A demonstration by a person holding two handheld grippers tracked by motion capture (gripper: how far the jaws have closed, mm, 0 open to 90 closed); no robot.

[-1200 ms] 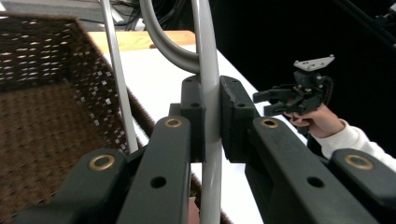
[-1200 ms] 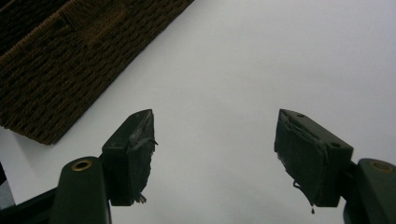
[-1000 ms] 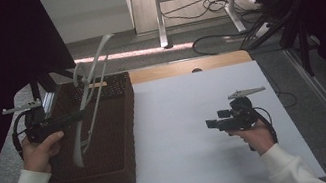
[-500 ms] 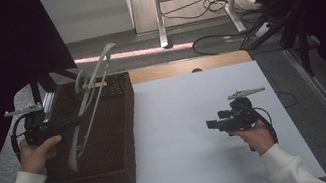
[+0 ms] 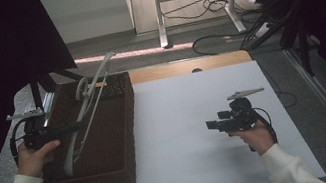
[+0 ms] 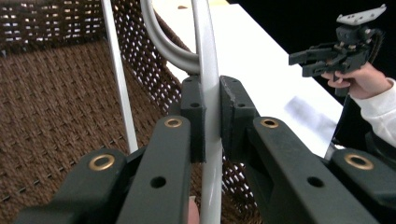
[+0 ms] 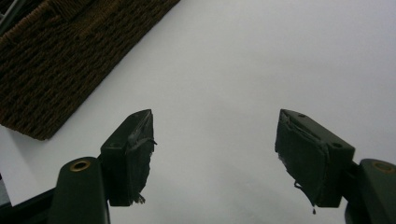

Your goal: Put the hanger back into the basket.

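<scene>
Two white clothes hangers (image 5: 85, 116) stay clamped in the left gripper (image 6: 211, 114), jaws tight on one hanger's arm, and over the last second they have sunk lower into the brown wicker basket (image 5: 122, 144), their lower ends near its floor. That suggests the drop-off is close. Well apart, the right gripper (image 7: 212, 154) idles over the white tabletop (image 5: 184, 138), jaws wide and empty

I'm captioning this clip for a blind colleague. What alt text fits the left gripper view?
The left gripper is shut on a thin white hanger, its two black jaws clamping the hanger's bar over a brown woven basket. To the right, above the white table, a hand holds the right gripper.
</scene>
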